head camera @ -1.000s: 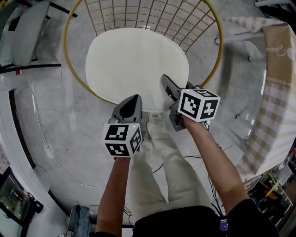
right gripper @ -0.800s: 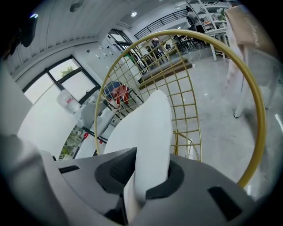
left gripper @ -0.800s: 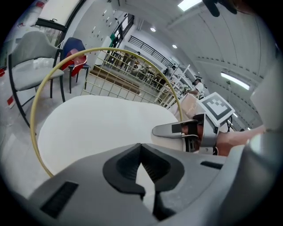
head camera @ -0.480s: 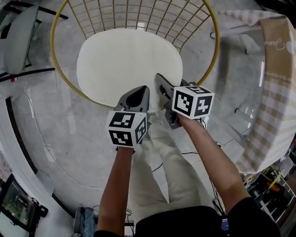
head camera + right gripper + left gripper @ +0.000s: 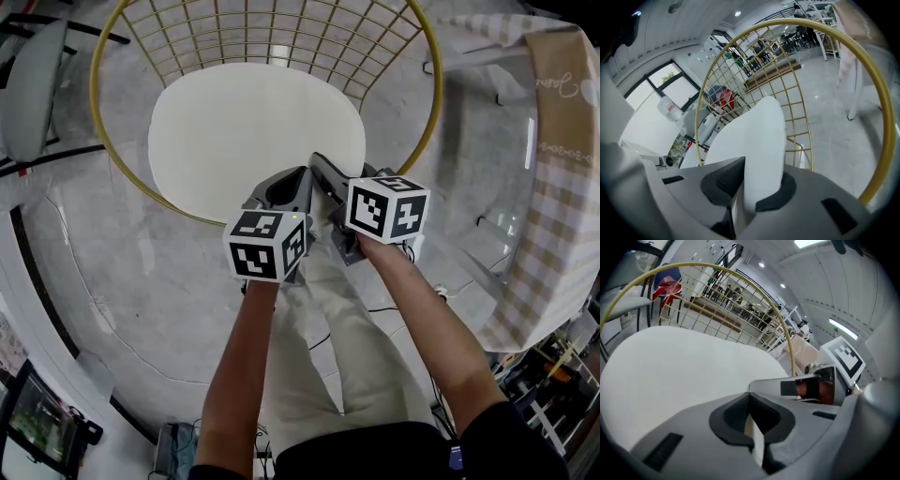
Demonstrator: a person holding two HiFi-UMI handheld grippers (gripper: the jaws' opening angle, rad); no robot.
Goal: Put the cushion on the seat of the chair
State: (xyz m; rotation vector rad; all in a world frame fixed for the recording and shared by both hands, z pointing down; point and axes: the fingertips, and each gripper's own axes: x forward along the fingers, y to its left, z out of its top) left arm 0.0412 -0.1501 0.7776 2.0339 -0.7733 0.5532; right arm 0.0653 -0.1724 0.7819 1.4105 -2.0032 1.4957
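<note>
The white cushion [image 5: 253, 131] is seen inside the gold ring of the chair [image 5: 93, 103], over the seat, w/ the wire-grid back [image 5: 281, 37] at the far side. Whether it lies fully flat on the seat cannot be told. Its near edge, approx. at the seat's front right, is clamped by the right gripper [image 5: 317, 164]. In the right gripper view the cushion's thick white rim is pinched between the jaws and rises away from them toward the gold grid. The left gripper [image 5: 292, 178] is held just beside the right one, at the same near edge of the cushion. In the left gripper view its jaws are brought together w/ only a thin pale slit between them; nothing is seen gripped there, and the cushion's top spreads out just beyond the tips. The two marker cubes, left [image 5: 267, 246] and right [image 5: 387, 208], are close together, nearly touching, above the person's light trousers [image 5: 319, 337]. The chair stands on a grey marbled floor [image 5: 122, 281]. A checked tablecloth [image 5: 553, 187] hangs at the right of the head view, and a grey chair [image 5: 33, 75] is seen at the top left, well apart from the gold one.
</note>
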